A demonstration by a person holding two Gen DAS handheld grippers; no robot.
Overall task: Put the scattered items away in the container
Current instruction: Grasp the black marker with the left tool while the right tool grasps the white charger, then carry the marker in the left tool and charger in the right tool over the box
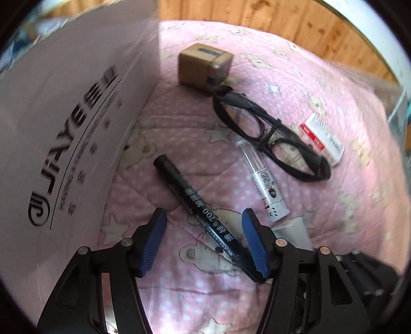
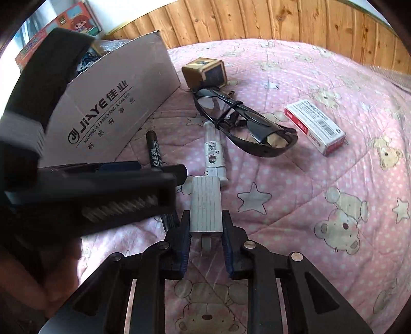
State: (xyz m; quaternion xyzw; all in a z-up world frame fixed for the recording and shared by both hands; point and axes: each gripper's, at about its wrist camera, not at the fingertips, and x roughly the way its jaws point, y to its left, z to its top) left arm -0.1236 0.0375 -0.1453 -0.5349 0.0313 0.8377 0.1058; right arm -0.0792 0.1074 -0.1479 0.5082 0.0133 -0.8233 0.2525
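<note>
My left gripper (image 1: 204, 214) stands open over a black marker (image 1: 200, 205) lying slantwise on the pink quilt. The marker's near end rests against the right pad; the left pad is apart from it. My right gripper (image 2: 205, 214) is shut on a white ribbed block (image 2: 205, 203). Beyond it lie the marker (image 2: 154, 151), a white tube (image 2: 214, 151), black glasses (image 2: 257, 151), a tan cube (image 2: 205, 73) and a red-and-white packet (image 2: 316, 126). The cardboard box (image 2: 115, 102) stands open at the left, close beside my left gripper as a printed wall (image 1: 64, 115).
The left wrist view also has the tube (image 1: 264, 185), glasses (image 1: 267, 133), cube (image 1: 205, 66) and packet (image 1: 323, 138) on the quilt (image 1: 179, 128). The left tool's dark housing (image 2: 90, 200) fills the left of the right wrist view. Wood panelling (image 2: 257, 20) runs behind the bed.
</note>
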